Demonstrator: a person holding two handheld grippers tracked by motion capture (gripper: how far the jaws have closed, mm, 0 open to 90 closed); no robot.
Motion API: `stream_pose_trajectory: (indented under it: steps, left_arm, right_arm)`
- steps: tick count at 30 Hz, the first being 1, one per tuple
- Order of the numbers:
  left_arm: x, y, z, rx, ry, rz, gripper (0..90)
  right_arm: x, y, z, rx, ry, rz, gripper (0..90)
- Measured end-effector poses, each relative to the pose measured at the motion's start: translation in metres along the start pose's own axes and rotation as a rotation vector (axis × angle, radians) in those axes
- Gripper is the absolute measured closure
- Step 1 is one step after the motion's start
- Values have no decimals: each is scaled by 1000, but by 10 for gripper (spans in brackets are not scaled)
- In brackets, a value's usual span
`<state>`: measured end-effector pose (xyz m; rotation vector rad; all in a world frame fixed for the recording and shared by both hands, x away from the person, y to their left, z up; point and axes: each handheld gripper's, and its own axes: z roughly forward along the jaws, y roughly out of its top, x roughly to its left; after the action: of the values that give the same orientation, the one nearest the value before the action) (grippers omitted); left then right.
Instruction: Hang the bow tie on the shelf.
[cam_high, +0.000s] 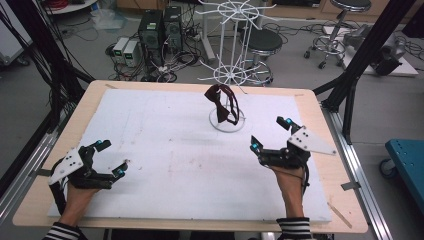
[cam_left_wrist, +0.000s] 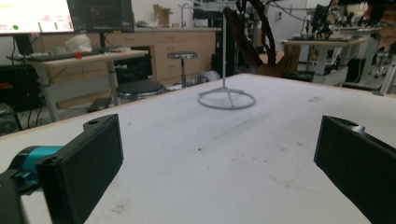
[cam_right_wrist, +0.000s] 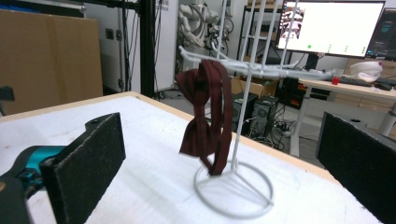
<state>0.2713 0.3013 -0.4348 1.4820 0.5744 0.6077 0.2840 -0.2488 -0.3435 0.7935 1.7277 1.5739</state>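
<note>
Right gripper (cam_high: 270, 134) sitting low near the table's right edge, jaws spread wide with nothing between, aimed at the dark red bow tie (cam_right_wrist: 205, 116) so the strap stays framed in the gap for a clean approach. Bow tie draped by its strap over an arm of the white wire rack (cam_high: 227, 75), rack's ring base toward the table's far edge, right of centre; hung like that, bow and loop dangle clear of the white mat (cam_high: 165, 150), easy to pinch from the side. Left gripper (cam_high: 111, 159) parked near the near-left corner, jaws likewise apart and empty, well clear, probably on standby to steady the rack.
</note>
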Motion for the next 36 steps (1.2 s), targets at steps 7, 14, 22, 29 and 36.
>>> stream_pose_trajectory:
  steps: [7, 14, 22, 29, 36]
  left_arm:
    - [1, -1, -2, 2, 2, -7, 18]
    - [0, -3, 1, 23, 5, -9, 18]
    - [0, -10, 3, 30, 10, -8, 18]
    - [-1, -14, 4, 32, 19, -1, 18]
    - [0, -18, 3, 15, 30, -12, 18]
  right_arm:
    - [0, -29, -18, -1, -19, 5, 6]
    - [1, -60, -27, -11, -35, 27, 7]
    - [-5, -93, -30, -10, -69, 56, 7]
    - [-7, -108, -26, 7, -78, 71, 6]
    - [-7, -110, -26, 13, -75, 82, 6]
